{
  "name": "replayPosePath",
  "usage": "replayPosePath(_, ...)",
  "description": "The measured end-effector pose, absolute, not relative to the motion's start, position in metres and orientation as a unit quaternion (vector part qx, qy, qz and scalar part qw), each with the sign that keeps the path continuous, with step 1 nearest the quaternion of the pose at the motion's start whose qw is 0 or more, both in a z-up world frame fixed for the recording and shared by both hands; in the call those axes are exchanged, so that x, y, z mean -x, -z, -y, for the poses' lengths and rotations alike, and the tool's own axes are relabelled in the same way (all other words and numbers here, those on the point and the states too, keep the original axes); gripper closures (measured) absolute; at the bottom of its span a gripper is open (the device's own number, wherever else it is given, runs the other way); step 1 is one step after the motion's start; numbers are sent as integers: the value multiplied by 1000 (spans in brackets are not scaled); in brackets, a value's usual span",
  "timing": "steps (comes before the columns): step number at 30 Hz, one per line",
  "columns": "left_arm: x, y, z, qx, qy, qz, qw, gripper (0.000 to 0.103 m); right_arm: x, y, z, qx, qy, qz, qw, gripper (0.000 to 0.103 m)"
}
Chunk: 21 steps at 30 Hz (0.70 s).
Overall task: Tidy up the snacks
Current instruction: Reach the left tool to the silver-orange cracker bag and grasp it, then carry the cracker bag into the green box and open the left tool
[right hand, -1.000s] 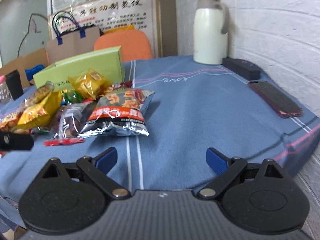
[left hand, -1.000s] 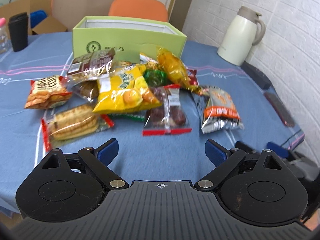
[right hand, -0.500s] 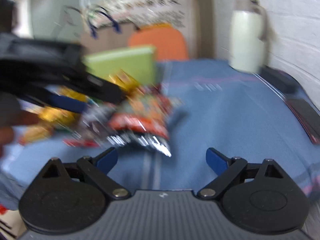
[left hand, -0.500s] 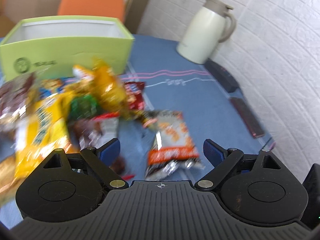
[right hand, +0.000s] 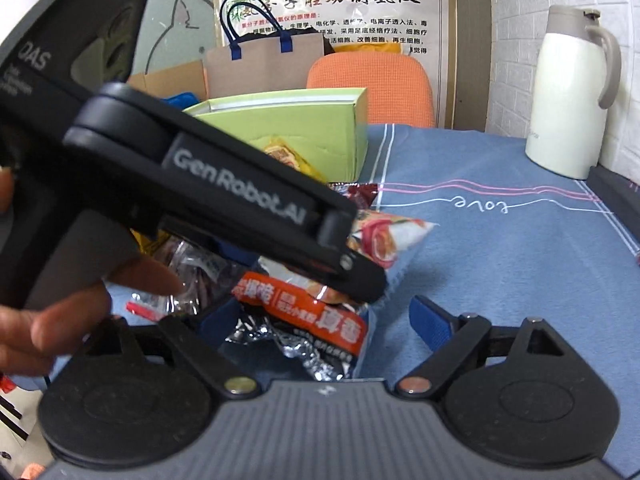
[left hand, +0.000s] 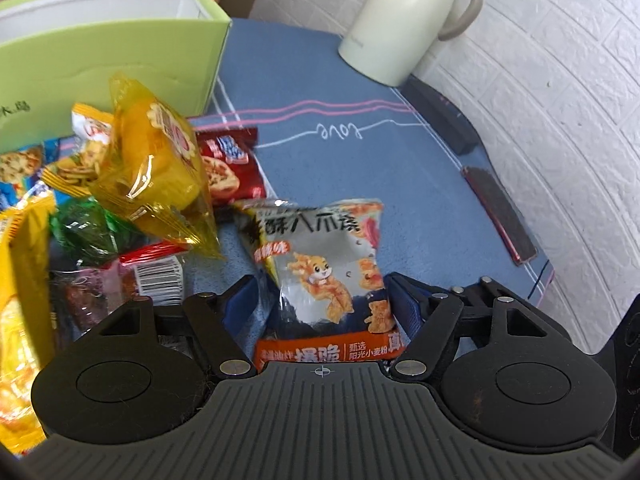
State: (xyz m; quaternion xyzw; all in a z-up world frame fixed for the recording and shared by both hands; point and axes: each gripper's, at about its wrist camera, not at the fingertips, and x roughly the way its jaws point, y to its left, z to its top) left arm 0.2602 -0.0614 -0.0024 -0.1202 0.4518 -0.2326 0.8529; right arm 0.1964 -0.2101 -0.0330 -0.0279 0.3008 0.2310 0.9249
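Since the earlier frames both claws have advanced from a standoff short of the snack pile to the silver snack bag [left hand: 320, 276] at the pile's right edge, and the jaws of each have just been closing.

Left claw [left hand: 320, 304]: the bag lies between its blue pads. The right pad [left hand: 404, 308] sits at the bag's edge; the left pad [left hand: 240, 304] shows a strip of cloth between itself and the bag. Contact is not confirmed, so the claw reads as partly open around the bag, not gripping.

Right claw [right hand: 324, 320]: the bag's orange-banded end [right hand: 304, 312] lies between its pads. The right pad [right hand: 432, 324] stands clear of the bag. The claw is partly open, holding nothing. In the right wrist view the left tool crosses from 10 o'clock, its tip over the bag, with a person's fingers [right hand: 80, 312] at 9 o'clock.

The bag rests on the blue tabletop [left hand: 360, 168]. In the left wrist view the remaining snacks lie at 9 to 10 o'clock of it, a yellow packet [left hand: 156, 176] uppermost. The green box [left hand: 112, 60] stands open at 11 o'clock, and a white jug [left hand: 404, 20] at 1 o'clock by the brick wall.
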Motion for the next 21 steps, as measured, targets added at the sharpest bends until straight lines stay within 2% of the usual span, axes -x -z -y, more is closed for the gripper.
replayPosePath(4,-258,4,60,106,239,-441,859,64,-197,34,207,21,-240,-303,922,26)
replayPosePath(6,-254,2,56,111,247,-436,859,67,-191,25,208,25,-238,-302,923,30)
replayPosePath(13,-268,-55,39,130,269,-388,872,66,-207,-35,177,108,-231,-234,938,30)
replayPosePath(17,-308,-95,14,121,234,-348,900,66,-264,-63,142,149,-251,-188,938,30)
replayPosePath(21,-363,-116,-11,104,187,-336,917,66,-333,-72,109,155,-282,-185,929,30)
